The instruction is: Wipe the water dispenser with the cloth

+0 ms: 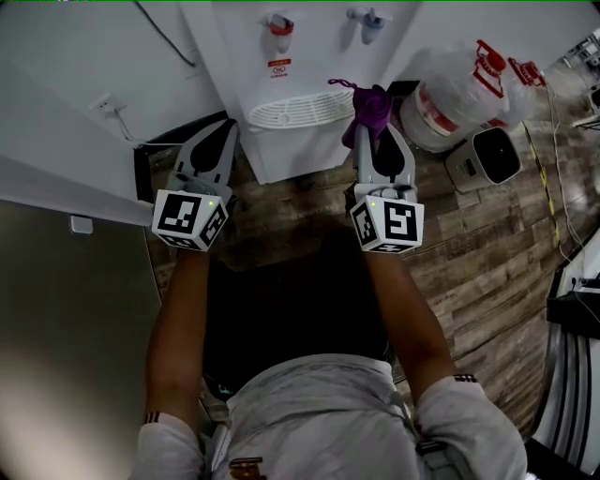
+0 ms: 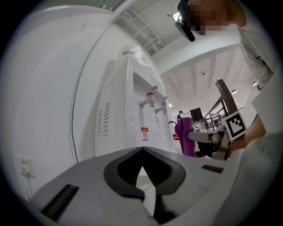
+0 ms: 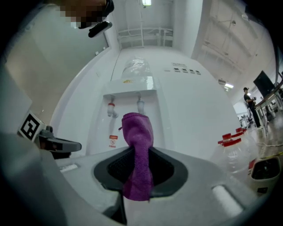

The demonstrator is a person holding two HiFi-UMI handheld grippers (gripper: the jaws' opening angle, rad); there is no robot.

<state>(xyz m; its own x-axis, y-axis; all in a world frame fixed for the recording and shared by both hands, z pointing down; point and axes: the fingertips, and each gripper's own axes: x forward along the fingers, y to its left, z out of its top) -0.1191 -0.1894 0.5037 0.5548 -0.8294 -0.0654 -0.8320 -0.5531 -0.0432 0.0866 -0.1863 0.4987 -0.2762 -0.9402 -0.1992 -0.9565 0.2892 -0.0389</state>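
Right gripper view shows the right gripper [image 3: 140, 151] pinching the purple cloth [image 3: 137, 128] before the water dispenser [image 3: 146, 95], while the left gripper [image 2: 142, 150] has its jaws pressed together.

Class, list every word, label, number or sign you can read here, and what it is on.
No text is legible.
Red sticker on the water dispenser, below its red tap: a prohibition symbol, print too small to read.
Square markers on the left gripper and right gripper: patterns only, no letters.
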